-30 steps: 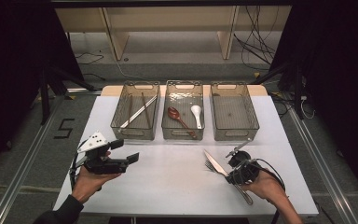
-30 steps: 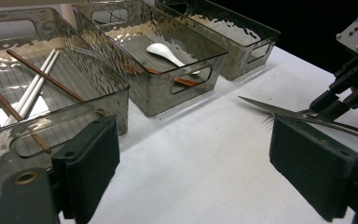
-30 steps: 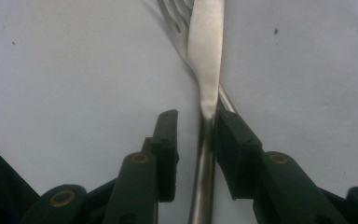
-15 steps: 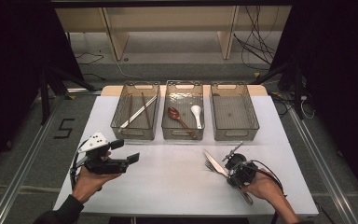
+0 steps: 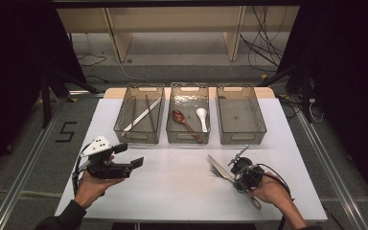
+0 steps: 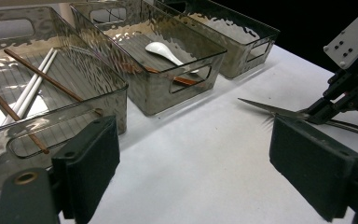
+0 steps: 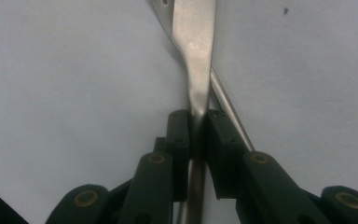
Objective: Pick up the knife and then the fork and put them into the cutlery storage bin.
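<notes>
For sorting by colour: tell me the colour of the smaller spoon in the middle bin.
White spoon, clearest in the left gripper view.

Dim room — grey floor (image 5: 33, 143), wooden shelf legs (image 5: 117, 40), trailing cables (image 5: 263, 45)

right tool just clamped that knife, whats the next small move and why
Probably lift the knife straight up a little. The right tool has just been closing and its pads now pinch the handle, but a fork lies crossed beside it, and the right bin looks bare.
</notes>
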Action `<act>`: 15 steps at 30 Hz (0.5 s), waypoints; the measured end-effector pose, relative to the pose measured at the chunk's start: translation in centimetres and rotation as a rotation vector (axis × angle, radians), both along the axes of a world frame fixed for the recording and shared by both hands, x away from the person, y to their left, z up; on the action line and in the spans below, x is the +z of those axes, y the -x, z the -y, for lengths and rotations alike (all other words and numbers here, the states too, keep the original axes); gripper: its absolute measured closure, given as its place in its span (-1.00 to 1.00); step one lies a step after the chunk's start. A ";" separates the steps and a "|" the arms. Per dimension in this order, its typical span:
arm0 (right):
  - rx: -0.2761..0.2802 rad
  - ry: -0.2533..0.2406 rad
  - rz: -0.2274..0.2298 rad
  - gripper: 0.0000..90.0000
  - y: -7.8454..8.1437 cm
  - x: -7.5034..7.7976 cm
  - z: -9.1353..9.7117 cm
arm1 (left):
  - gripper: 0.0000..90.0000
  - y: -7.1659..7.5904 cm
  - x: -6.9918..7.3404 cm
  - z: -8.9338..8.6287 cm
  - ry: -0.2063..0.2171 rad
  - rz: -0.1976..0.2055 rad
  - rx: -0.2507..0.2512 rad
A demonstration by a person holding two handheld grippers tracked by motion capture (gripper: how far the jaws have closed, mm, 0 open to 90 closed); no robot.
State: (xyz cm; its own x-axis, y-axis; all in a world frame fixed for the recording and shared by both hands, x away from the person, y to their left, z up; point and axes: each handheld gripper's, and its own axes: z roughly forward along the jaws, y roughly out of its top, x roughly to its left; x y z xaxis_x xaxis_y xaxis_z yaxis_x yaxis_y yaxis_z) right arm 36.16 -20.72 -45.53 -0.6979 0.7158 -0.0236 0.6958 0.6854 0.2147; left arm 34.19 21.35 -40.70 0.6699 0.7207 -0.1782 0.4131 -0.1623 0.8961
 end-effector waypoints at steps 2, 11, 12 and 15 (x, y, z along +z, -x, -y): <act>-0.003 -0.001 -0.004 0.78 0.0 0.0 0.0 | -0.65 0.0 0.0 0.0 0.000 -0.001 0.000; -0.025 -0.010 -0.013 0.76 -0.2 0.0 0.0 | -0.65 0.0 0.0 0.1 -0.008 -0.001 -0.007; -0.024 -0.009 -0.014 0.76 -0.2 0.0 0.0 | -0.65 0.0 0.0 0.2 -0.008 -0.001 -0.009; -0.015 -0.006 -0.012 0.78 -0.3 0.0 -0.1 | -0.65 0.0 0.0 0.2 -0.008 -0.002 -0.008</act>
